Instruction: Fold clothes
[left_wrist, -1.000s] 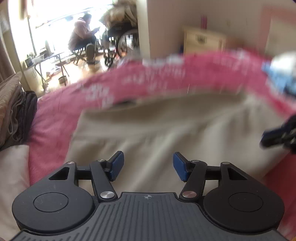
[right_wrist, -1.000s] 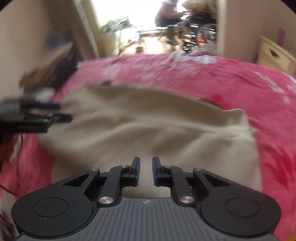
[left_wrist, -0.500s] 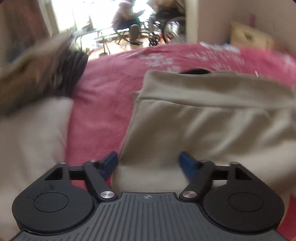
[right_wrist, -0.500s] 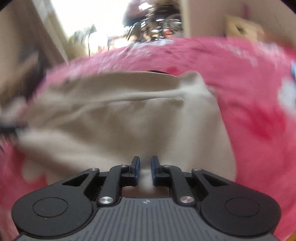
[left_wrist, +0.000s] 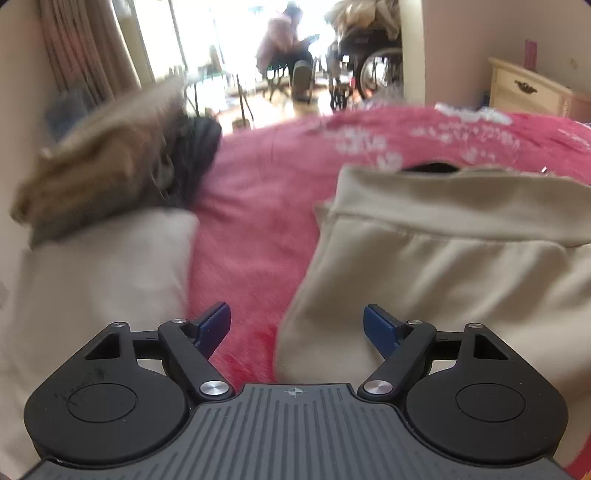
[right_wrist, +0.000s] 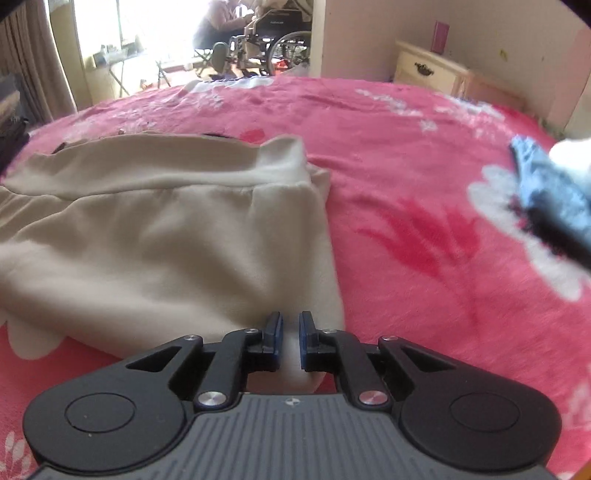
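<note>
We are pinching the beige garment (right_wrist: 166, 236), lying on the pink bed (right_wrist: 424, 192), in the right gripper (right_wrist: 290, 341), while the left gripper (left_wrist: 297, 326), fingers closing around its edge, should bite evenly.

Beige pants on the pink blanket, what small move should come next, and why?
Probably bring the left gripper in over the near left edge of the pants and finish closing on it. Its jaws are wide, just starting to close, pinching nothing, while the right gripper is shut on the near right edge, so only one side is held for a fold.
</note>
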